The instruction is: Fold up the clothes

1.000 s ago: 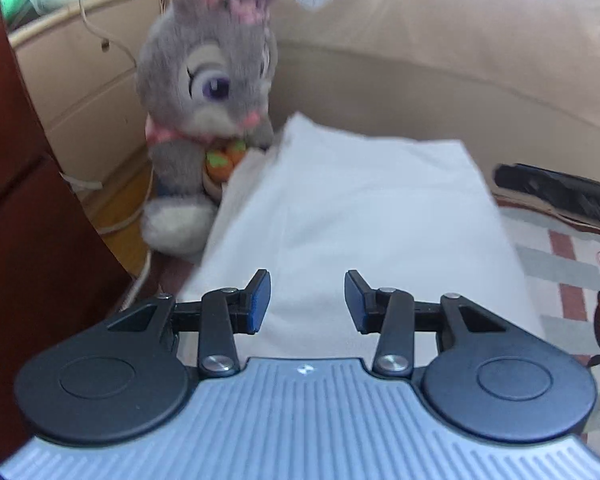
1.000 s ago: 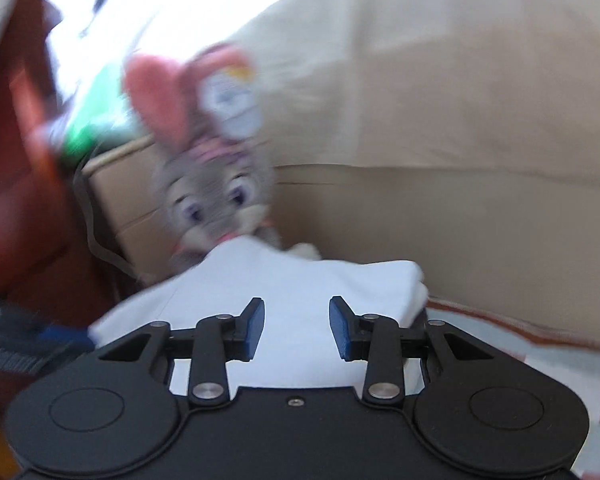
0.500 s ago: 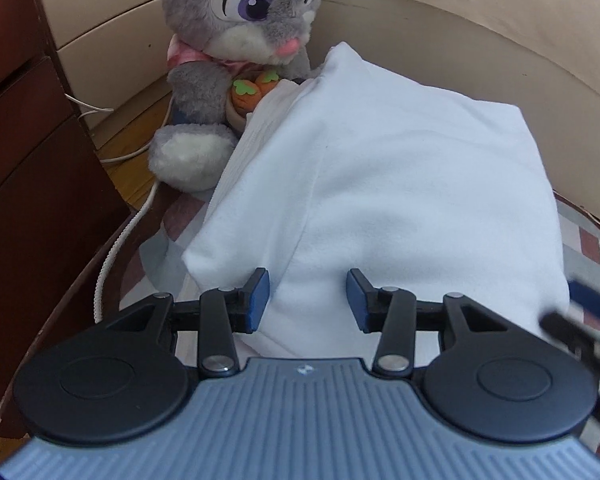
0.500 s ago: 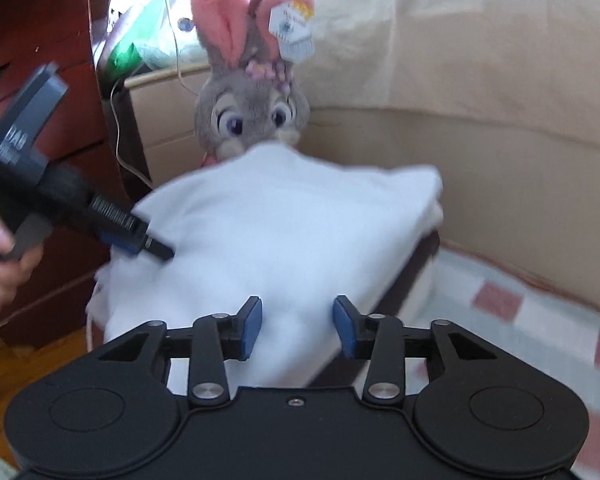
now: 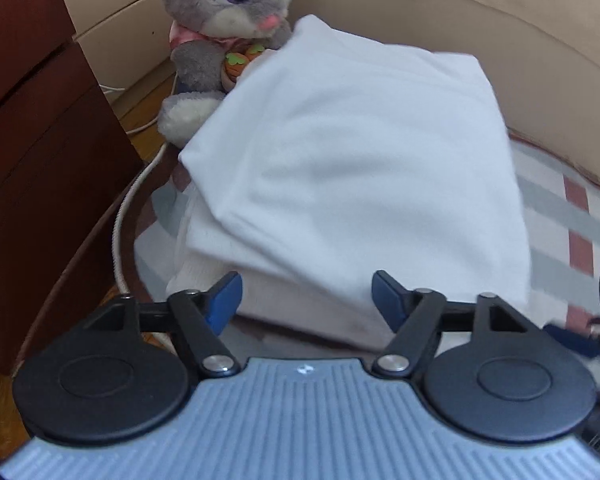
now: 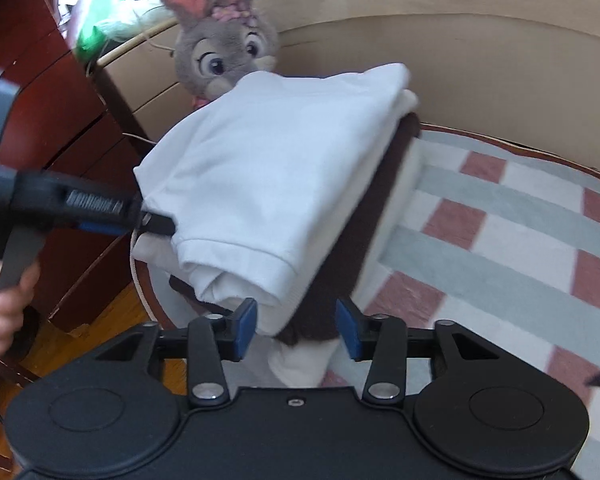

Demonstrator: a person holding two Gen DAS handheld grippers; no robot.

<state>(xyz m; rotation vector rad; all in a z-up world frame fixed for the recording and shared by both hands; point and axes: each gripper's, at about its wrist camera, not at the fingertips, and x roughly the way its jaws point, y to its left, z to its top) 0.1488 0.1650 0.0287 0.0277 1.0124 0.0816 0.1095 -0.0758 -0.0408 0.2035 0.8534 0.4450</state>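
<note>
A folded white garment [image 5: 360, 168] lies on top of a small stack on the bed. In the right wrist view the same white garment [image 6: 268, 168] rests on a dark brown garment [image 6: 364, 240]. My left gripper [image 5: 306, 300] hangs at the stack's near edge, jaws opening wide, the pads clear of the cloth. My right gripper [image 6: 296, 330] is at the stack's near corner; its jaws are opening too, with the corner between the pads but not pinched. The left gripper [image 6: 156, 224] also shows at the stack's left edge, held by a hand [image 6: 0, 300].
A grey plush rabbit [image 5: 228, 20] sits behind the stack against a beige headboard [image 5: 460, 20]. The checked bedspread [image 6: 500, 220] stretches to the right. A dark red wooden cabinet [image 5: 40, 140] stands on the left, with a white cable [image 5: 118, 220] along the bed's edge.
Both grippers' jaws have widened. Both have moved in closer to the stack, and it now fills more of each view. The garment stays folded in place.
</note>
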